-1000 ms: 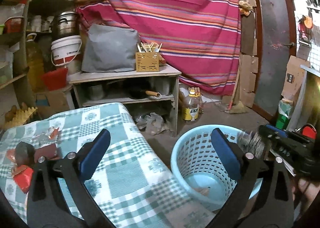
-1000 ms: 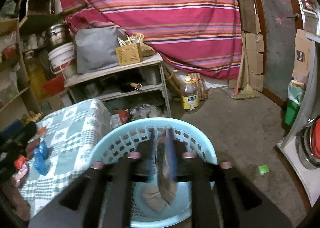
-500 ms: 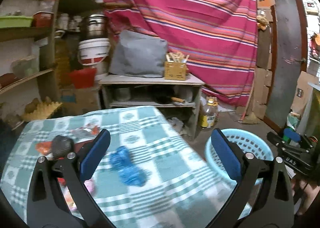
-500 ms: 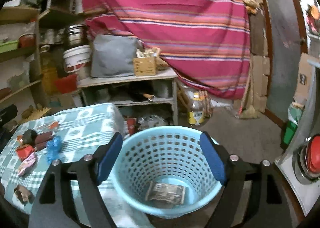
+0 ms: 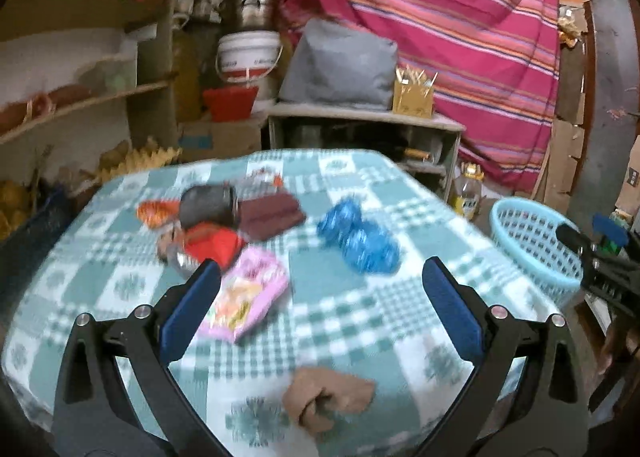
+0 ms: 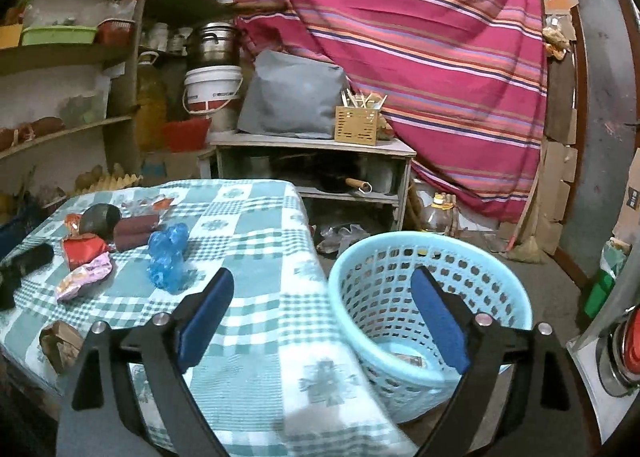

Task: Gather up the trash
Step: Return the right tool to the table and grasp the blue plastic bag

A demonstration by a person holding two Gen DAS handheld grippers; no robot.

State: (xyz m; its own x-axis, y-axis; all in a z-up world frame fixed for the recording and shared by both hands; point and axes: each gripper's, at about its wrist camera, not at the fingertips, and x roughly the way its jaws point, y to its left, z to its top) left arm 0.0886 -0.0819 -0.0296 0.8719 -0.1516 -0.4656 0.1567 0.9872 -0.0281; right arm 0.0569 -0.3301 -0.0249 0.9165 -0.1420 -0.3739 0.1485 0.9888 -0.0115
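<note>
Left wrist view: a table (image 5: 360,321) draped in a green checked cloth fills the frame, and a light blue perforated basket (image 5: 532,249) is seen at 3 o'clock beside it on the floor. From the right wrist the same basket (image 6: 432,297) sits at 4 o'clock, with one flat wrapper (image 6: 408,359) lying on its bottom.

Both claws are spread wide and empty: the left gripper (image 5: 320,309) is held above the near half of the table, the right gripper (image 6: 324,317) over the table's edge and the basket rim.

The step in hand is judged to be a fresh pickup by the left gripper. It would be done best if one piece were singled out, the pink packet (image 5: 244,301) at 9 o'clock of centre being nearest, and pinched flat across its width so that neighbours are not dragged.

Counted on the cloth, largest first: one blue crumpled bag (image 5: 360,241), one pink packet, one maroon packet (image 5: 272,213), one dark round lump (image 5: 208,205), one red wrapper (image 5: 212,245), one brown scrap (image 5: 328,397) at 6 o'clock, one orange wrapper (image 5: 156,211). Smaller bits are too blurred to count.
</note>
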